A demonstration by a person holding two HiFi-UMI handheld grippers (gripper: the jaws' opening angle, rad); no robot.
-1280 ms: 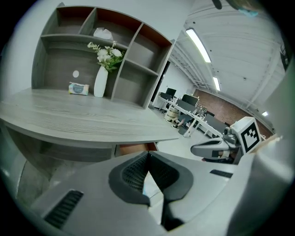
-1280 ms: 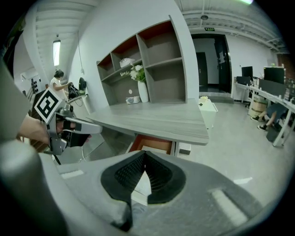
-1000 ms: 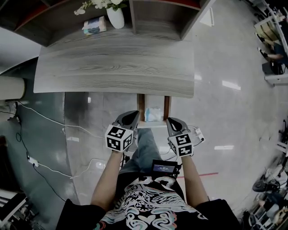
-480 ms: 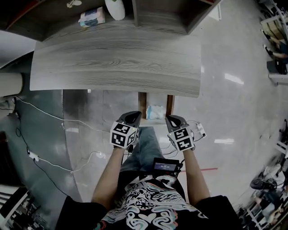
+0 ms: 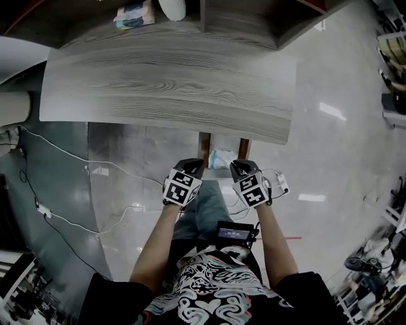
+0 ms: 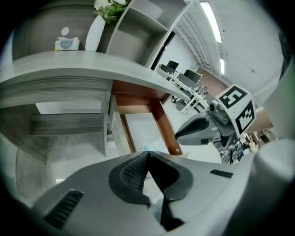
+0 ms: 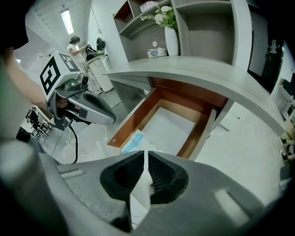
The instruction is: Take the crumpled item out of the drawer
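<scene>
The wooden drawer (image 5: 204,143) stands pulled out from under the grey desk. Inside it, near the front, lies the crumpled item (image 5: 219,158), a white and light-blue packet, seen again in the right gripper view (image 7: 132,140). My left gripper (image 5: 195,165) hovers at the drawer's front left corner, jaws shut and empty. My right gripper (image 5: 236,167) hovers at the front right corner, also shut with nothing between its pads. In the left gripper view the shut gripper (image 6: 147,152) points at the drawer (image 6: 138,125); in the right gripper view the right gripper (image 7: 145,155) sits just above the item.
The grey desk top (image 5: 165,82) overhangs the drawer. Shelves at the back hold a tissue pack (image 5: 132,14) and a white vase (image 5: 171,7). Cables (image 5: 76,171) trail over the floor at left. A power strip (image 5: 280,184) lies right of the drawer.
Both grippers have drawn closer together at the drawer's front. The head view has tipped, so the desk sits lower in the picture. Both stay shut.
</scene>
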